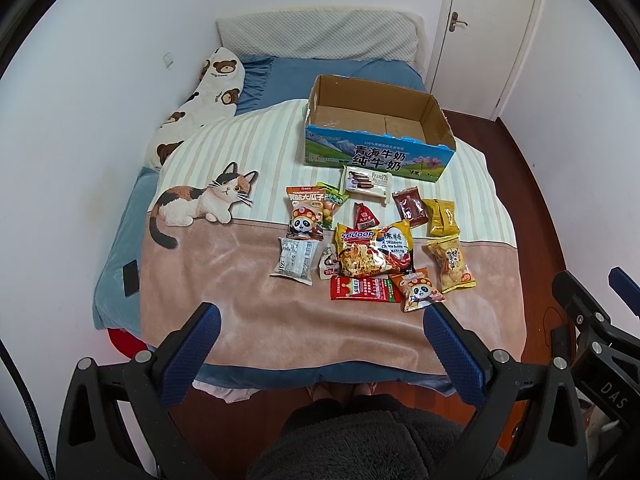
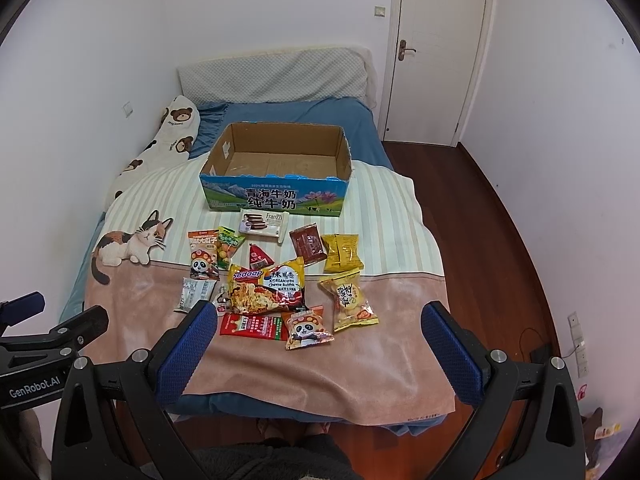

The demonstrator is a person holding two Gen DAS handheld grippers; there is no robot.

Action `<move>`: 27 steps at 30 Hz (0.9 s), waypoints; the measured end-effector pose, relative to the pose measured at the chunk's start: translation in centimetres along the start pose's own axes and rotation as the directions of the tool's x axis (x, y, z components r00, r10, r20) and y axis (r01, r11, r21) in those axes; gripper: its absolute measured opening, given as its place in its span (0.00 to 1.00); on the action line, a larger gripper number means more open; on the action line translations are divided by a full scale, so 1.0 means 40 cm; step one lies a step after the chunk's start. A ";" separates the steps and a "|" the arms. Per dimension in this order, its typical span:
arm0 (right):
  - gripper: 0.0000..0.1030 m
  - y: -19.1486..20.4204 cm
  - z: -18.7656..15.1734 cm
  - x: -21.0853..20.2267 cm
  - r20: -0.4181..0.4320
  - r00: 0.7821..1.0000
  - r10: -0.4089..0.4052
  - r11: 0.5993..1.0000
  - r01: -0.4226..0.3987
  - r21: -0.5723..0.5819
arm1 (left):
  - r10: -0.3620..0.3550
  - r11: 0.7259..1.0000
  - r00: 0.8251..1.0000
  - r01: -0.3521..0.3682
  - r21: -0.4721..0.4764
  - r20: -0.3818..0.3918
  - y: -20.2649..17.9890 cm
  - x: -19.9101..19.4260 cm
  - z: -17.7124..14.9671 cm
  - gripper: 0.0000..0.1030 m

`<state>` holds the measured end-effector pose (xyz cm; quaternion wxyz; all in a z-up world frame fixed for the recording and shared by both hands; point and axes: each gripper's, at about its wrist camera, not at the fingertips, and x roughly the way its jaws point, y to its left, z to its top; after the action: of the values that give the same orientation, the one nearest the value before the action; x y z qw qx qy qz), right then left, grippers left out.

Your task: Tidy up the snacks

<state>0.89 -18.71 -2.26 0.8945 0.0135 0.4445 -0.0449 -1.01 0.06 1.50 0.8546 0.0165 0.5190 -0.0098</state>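
Note:
Several snack packets lie on the bed blanket [image 1: 248, 312], among them a yellow Sedaap noodle pack [image 1: 374, 250] [image 2: 267, 286], a red flat packet [image 1: 364, 289] [image 2: 253, 325], a panda packet [image 1: 304, 218] [image 2: 202, 256] and a Franzzi biscuit pack [image 1: 366, 184] [image 2: 265, 223]. An empty open cardboard milk box [image 1: 376, 158] [image 2: 276, 196] stands behind them. My left gripper [image 1: 320, 330] is open and empty, held above the bed's near edge. My right gripper [image 2: 316, 326] is open and empty, also short of the snacks.
A bear-print pillow [image 1: 200, 100] and a grey pillow [image 1: 316, 34] lie at the bed's head. A black phone [image 1: 131, 279] lies on the left of the bed. A white door [image 2: 434, 48] and a wooden floor [image 2: 492, 224] are to the right.

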 end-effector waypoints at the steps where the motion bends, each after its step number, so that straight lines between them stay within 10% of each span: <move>1: 1.00 -0.001 -0.001 0.001 0.000 1.000 -0.001 1.000 0.001 0.000 | 0.000 1.000 1.000 0.000 0.000 0.000 0.000 0.000 0.000 1.00; 27: 1.00 -0.016 -0.006 0.142 -0.100 0.994 0.041 0.998 -0.035 0.059 | 0.063 0.997 0.996 -0.065 -0.035 -0.057 0.035 0.129 0.027 1.00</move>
<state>4.06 -19.71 -6.90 0.8709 0.0500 0.4874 -0.0397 2.36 1.43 -2.56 0.8397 0.0175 0.5421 0.0277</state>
